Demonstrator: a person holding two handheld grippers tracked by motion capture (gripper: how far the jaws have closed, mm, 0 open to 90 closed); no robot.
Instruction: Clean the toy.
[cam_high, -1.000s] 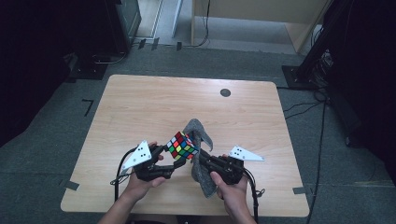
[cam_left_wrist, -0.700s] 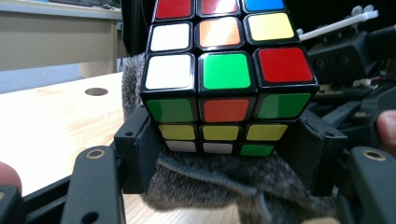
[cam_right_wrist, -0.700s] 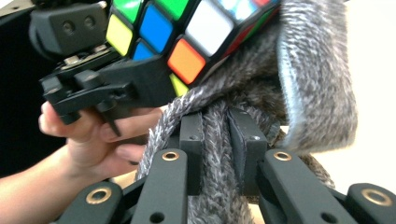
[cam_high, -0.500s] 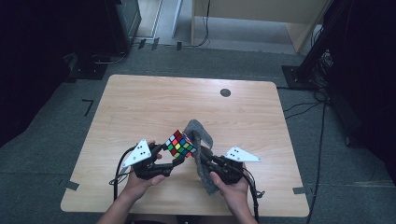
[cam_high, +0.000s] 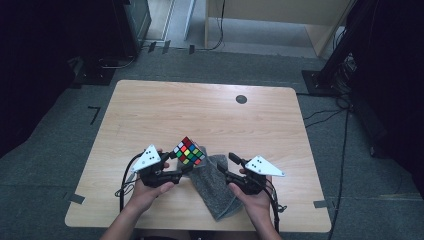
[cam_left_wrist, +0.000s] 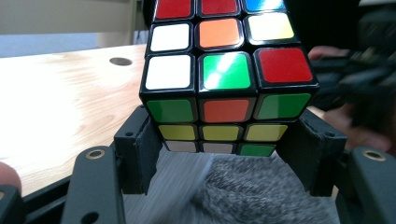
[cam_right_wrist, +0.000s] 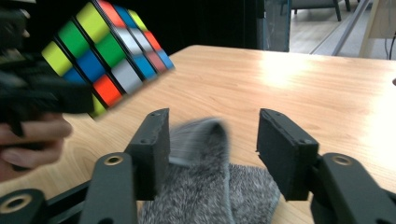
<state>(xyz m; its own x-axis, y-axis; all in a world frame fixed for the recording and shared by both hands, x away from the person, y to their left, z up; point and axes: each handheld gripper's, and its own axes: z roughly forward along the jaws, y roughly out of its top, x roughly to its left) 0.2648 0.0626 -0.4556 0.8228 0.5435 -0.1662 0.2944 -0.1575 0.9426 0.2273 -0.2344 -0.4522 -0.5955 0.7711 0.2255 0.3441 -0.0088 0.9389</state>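
Left gripper (cam_high: 186, 167) clamped on multicoloured plastic puzzle cube (cam_high: 189, 150), raised above near middle of pale wooden table (cam_high: 165, 110). Right gripper (cam_right_wrist: 212, 135) just opened, jaws apart around, not pressing, grey fuzzy cloth (cam_right_wrist: 205, 186) lying below and right of cube.

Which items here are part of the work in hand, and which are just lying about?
In use:
- puzzle cube, clamped in the left tool
- grey cloth, between the right tool's jaws, which have just been opening, pads off it

Lying about:
- black round cap in the tabletop
- tape strips on the floor
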